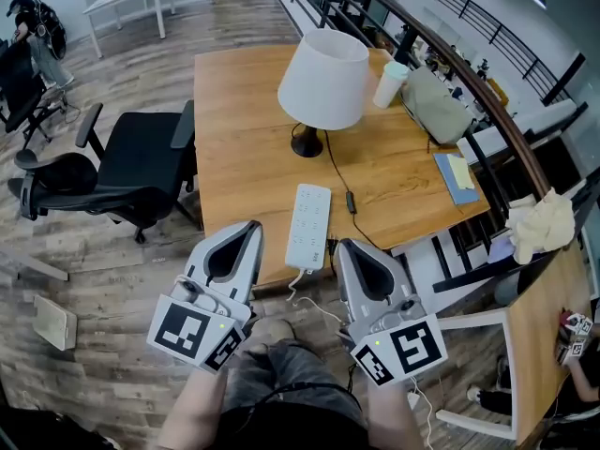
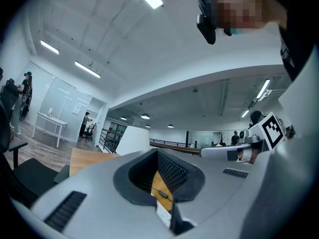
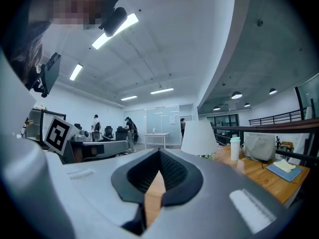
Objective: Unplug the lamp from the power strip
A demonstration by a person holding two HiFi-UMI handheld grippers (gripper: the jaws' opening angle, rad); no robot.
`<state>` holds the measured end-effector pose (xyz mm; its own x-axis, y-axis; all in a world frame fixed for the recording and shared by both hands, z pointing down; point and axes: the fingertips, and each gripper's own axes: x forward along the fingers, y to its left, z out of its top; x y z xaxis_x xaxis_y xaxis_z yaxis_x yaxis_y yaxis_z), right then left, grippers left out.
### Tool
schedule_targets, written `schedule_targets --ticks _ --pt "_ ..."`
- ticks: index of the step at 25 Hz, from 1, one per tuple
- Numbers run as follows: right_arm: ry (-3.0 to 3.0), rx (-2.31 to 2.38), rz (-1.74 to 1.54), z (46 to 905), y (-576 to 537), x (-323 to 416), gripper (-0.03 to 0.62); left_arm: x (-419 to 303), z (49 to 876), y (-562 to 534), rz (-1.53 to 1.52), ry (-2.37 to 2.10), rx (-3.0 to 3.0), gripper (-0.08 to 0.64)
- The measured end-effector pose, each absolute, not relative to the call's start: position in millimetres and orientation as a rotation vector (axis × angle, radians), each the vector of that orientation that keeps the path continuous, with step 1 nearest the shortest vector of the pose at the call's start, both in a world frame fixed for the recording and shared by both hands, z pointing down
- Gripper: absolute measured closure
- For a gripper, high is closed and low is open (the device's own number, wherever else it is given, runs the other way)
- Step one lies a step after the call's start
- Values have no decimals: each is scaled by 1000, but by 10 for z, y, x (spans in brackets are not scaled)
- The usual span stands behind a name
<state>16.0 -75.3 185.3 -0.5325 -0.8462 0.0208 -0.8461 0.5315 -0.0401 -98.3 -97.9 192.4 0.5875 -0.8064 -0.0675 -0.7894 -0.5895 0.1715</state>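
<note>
A lamp with a white shade point(image 1: 323, 78) and a black base point(image 1: 307, 143) stands on the wooden table point(image 1: 234, 157). Its black cord point(image 1: 351, 200) runs toward the near table edge, ending beside the near end of a white power strip point(image 1: 308, 225). Both grippers hover just off that edge, below the strip. My left gripper point(image 1: 249, 227) is shut and holds nothing; my right gripper point(image 1: 344, 246) is also shut and holds nothing. The left gripper view shows the shut tips point(image 2: 158, 152), with the strip point(image 2: 163, 214) and cord point(image 2: 162, 194) below them. In the right gripper view the lamp point(image 3: 198, 137) rises beyond the shut tips point(image 3: 159, 152).
A black office chair point(image 1: 141, 162) stands left of the table. A white cup point(image 1: 390, 84), a grey bag point(image 1: 436, 106) and a blue notebook point(image 1: 457, 176) lie along the table's right side by a railing. The strip's white cable point(image 1: 309, 293) hangs off the near edge.
</note>
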Motion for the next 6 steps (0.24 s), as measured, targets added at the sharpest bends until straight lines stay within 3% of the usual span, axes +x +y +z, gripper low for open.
schedule_targets --ticks 6 --pt "2752 -1525 -70 1880 -629 80 585 -1049 1944 -869 -205 -1347 2690 565"
